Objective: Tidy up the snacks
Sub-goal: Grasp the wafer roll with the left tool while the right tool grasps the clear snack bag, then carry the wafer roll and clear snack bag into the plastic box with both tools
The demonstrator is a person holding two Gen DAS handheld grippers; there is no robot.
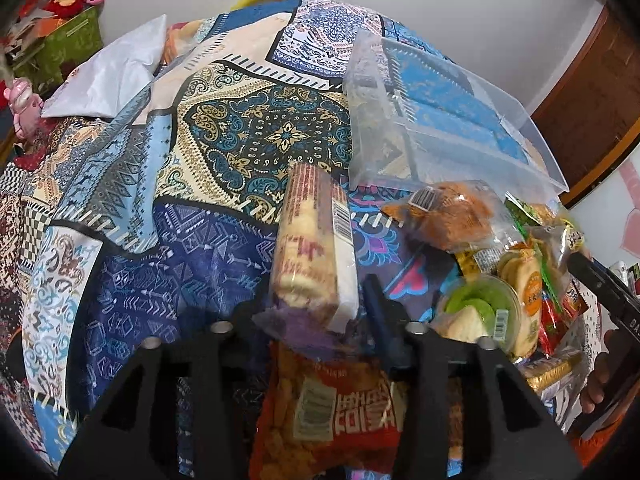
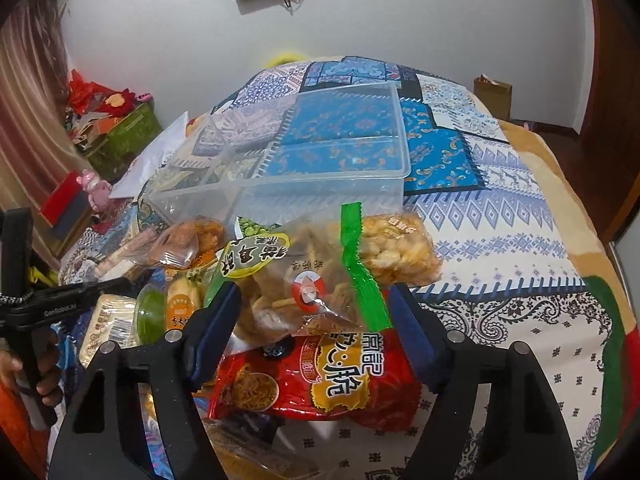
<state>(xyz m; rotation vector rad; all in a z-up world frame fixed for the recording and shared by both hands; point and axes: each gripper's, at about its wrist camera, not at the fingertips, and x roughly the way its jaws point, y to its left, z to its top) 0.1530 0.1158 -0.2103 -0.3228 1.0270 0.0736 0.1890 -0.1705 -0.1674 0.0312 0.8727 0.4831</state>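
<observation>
Both wrist views (close, downward) share the clear bin (image 1: 440,120).

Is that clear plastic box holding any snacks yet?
Empty: the clear box shows only the patterned cloth through it.

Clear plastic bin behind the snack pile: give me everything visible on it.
The clear plastic bin is a see-through, rigid-looking rectangular tub with rounded corners, a thin rim and no lid in view. A clear divider crosses its left part. It sits upright on the patterned bedspread, whose print shows through the floor. It looks empty. The snack pile lies along its near wall; contact cannot be told. Neither gripper touches it.
</observation>
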